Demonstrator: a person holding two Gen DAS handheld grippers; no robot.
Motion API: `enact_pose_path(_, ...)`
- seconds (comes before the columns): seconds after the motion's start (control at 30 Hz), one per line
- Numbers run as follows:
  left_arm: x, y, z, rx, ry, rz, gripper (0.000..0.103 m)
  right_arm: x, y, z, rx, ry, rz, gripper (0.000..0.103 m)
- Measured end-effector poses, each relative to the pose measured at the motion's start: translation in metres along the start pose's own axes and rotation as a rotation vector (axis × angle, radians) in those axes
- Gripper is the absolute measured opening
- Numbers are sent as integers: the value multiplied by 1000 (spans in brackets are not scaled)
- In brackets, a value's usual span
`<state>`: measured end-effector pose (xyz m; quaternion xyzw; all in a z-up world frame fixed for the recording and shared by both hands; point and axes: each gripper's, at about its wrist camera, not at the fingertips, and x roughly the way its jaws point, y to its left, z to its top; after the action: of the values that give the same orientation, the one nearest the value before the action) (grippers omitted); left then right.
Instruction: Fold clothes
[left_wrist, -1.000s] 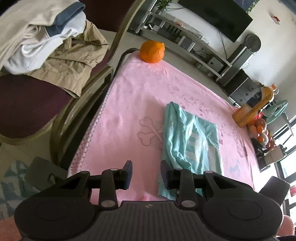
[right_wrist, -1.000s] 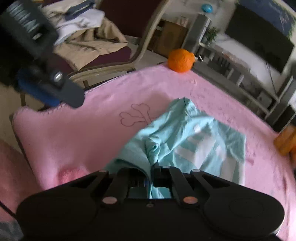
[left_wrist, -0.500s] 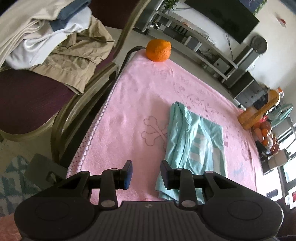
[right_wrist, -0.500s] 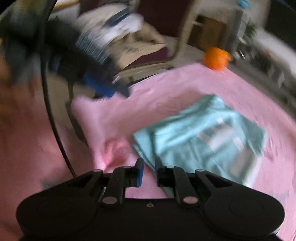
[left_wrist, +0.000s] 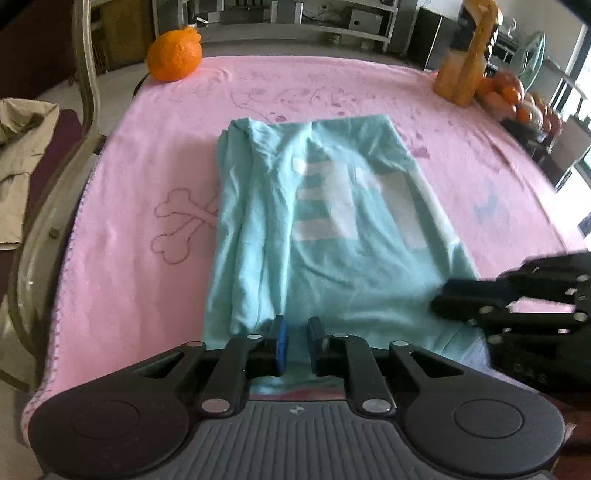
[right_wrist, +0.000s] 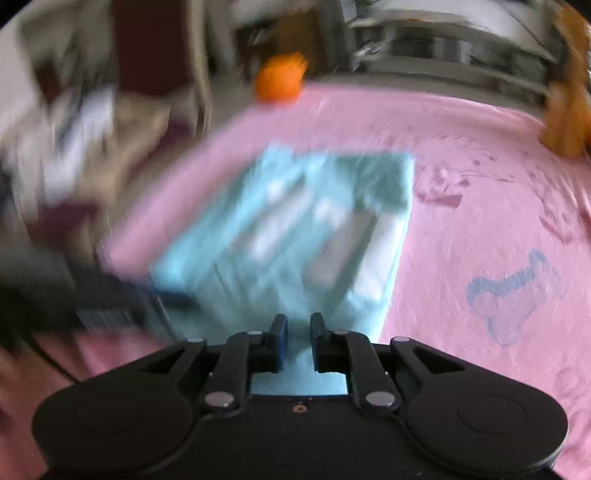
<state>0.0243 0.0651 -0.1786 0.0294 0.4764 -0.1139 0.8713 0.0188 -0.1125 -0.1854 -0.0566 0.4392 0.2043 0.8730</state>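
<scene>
Both grippers' fingers (left_wrist: 281, 334) slightly parted over shirt (left_wrist: 325, 221).

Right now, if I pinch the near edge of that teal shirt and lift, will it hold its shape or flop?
Probably flop: the teal shirt lies in soft wrinkles and rolled folds along its left side, so it looks thin and limp. It likely weighs little and may drag across the pink blanket rather than slide cleanly, since the blanket looks fuzzy.

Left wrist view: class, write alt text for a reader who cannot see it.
A partly folded teal shirt lies on a pink blanket, with the open left claw at its near hem. The right claw reaches in from the right; an orange sits far left.
</scene>
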Motion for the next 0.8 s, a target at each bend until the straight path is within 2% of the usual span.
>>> enact_pose_path(0.03, -2, 3, -2, -8, -1, -2, 17, -3, 6, -4, -62, -2, -19, 14)
enact_pose_path(0.1, -9, 10, -7, -29, -5, -12, 17, -11, 9, -11, -101, 12, -24, 14)
enact_pose_path(0.13, -13, 13, -9, -42, -8, -21, 12, -17, 7, -16, -97, 21, -22, 14)
enact_pose_path(0.2, -26, 15, -9, -71, -71, -78, 10, -28, -1, -19, -58, 26, -19, 13)
enact_pose_path(0.3, -36, 10, -6, -83, -150, -184, 10, -43, -13, -15, 22, -52, 22, 14)
enact_pose_path(0.4, -21, -13, -5, -31, -94, -270, 10, -40, -19, -5, 113, -106, 96, 13)
enact_pose_path(0.43, -14, -21, -7, 11, -59, -262, 10, -34, -19, -4, 130, -92, 124, 13)
enact_pose_path(0.5, -2, -36, -12, 100, 11, -236, 9, -24, -12, -6, 89, -29, 116, 13)
enact_pose_path(0.57, -10, -30, -9, 76, -7, -246, 9, -14, -3, -9, 42, 37, 103, 12)
enact_pose_path(0.63, -20, -22, -6, 44, -32, -258, 10, -17, 1, -12, 3, 60, 86, 12)
enact_pose_path(0.73, -34, -10, 0, -3, -69, -277, 9, -36, -7, -7, 47, 38, 76, 12)
enact_pose_path(0.8, -45, -4, 9, -22, -107, -289, 9, -58, -21, 7, 118, -21, 94, 12)
